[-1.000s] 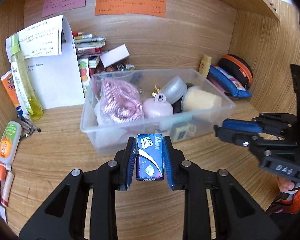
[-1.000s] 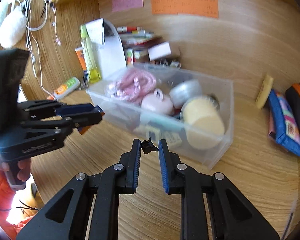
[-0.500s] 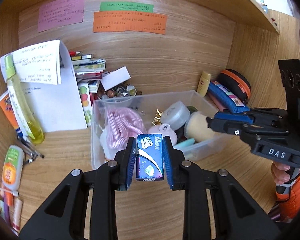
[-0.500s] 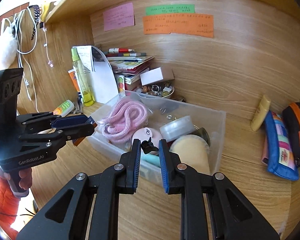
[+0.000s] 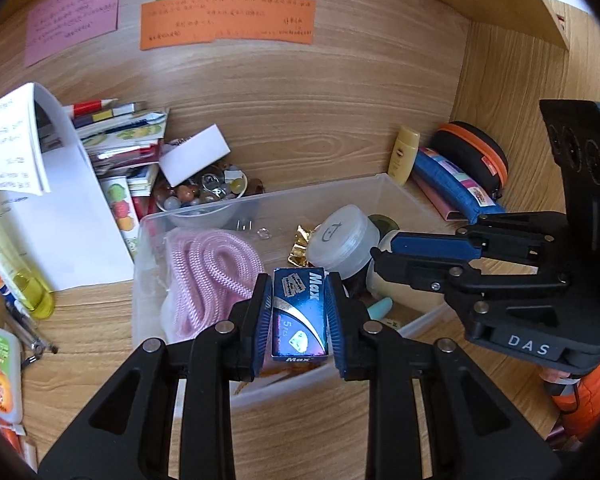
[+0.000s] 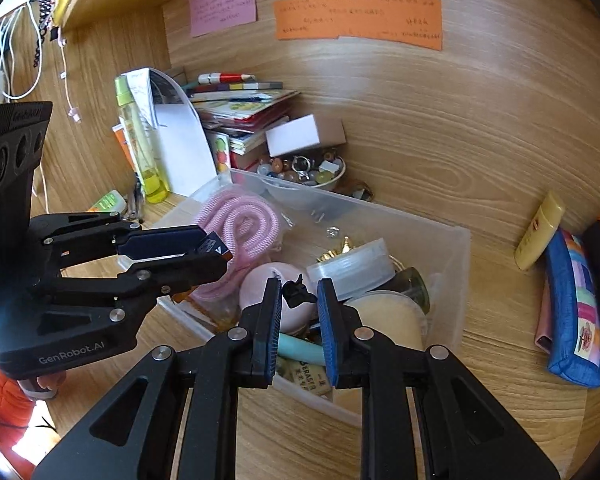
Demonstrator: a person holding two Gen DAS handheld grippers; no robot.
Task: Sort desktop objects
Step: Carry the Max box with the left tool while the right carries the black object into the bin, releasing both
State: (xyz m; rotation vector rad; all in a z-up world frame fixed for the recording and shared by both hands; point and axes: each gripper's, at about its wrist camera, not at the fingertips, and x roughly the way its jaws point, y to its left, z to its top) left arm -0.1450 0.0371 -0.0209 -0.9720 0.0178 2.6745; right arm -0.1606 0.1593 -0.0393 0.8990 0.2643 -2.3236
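Note:
My left gripper (image 5: 298,281) is shut on a small blue "Max" blade box (image 5: 299,314), held upright over the near wall of the clear plastic bin (image 5: 404,196). My right gripper (image 6: 299,285) is shut on a tiny black clip (image 6: 298,294) above the bin (image 6: 462,240). In the bin lie a pink rope coil (image 5: 212,264), a white round tub (image 5: 344,236), a pink round case (image 6: 260,288) and a beige puff (image 6: 384,320). Each gripper shows in the other's view: the right (image 5: 380,258) beside the left, and the left (image 6: 216,254) with the blue box (image 6: 210,247).
Behind the bin stand a bowl of beads (image 5: 204,192), a white box (image 5: 194,156), stacked booklets and curled paper (image 5: 56,216). A yellow bottle (image 6: 140,148) is at the left. A blue pencil case (image 6: 576,308), a black-orange pouch (image 5: 474,152) and a small tube (image 6: 540,236) lie at the right by the wooden walls.
Both grippers have moved forward from in front of the bin to above it, keeping hold of the blue box and the black clip. The bin now sits lower in both views.

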